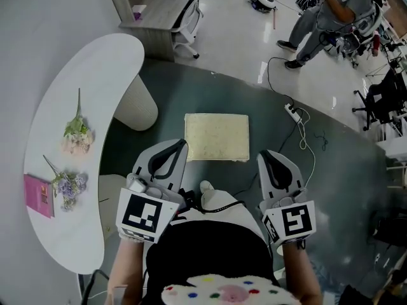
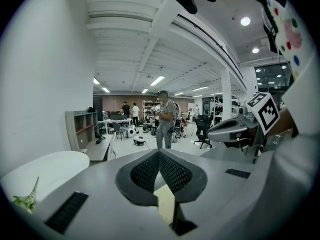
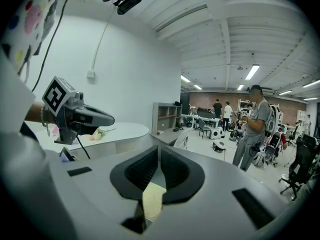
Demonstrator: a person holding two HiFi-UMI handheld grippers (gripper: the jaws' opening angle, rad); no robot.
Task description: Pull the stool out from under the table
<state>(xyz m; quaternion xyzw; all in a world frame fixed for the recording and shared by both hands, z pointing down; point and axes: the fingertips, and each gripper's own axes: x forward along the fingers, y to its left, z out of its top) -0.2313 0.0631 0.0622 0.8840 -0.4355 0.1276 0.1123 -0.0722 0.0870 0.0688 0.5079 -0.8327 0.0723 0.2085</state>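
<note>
The stool [image 1: 216,136], with a square cream cushion top, stands on the dark floor right of the white curved table [image 1: 95,75], apart from it. My left gripper [image 1: 177,146] hangs shut and empty just short of the stool's near left corner. Near the stool's near right corner my right gripper [image 1: 266,155] is also shut and holds nothing. In the left gripper view the jaws [image 2: 159,156] meet, and the cream top [image 2: 166,206] shows below them. The right gripper view shows closed jaws [image 3: 158,154] above the same cushion [image 3: 152,201].
Two flower sprigs [image 1: 76,135] and a pink book [image 1: 39,196] lie on the table, whose ribbed pedestal [image 1: 137,103] stands left of the stool. A power strip with cable [image 1: 294,113] lies on the floor to the right. A person [image 1: 324,18], a desk [image 1: 162,5] and office chairs are farther off.
</note>
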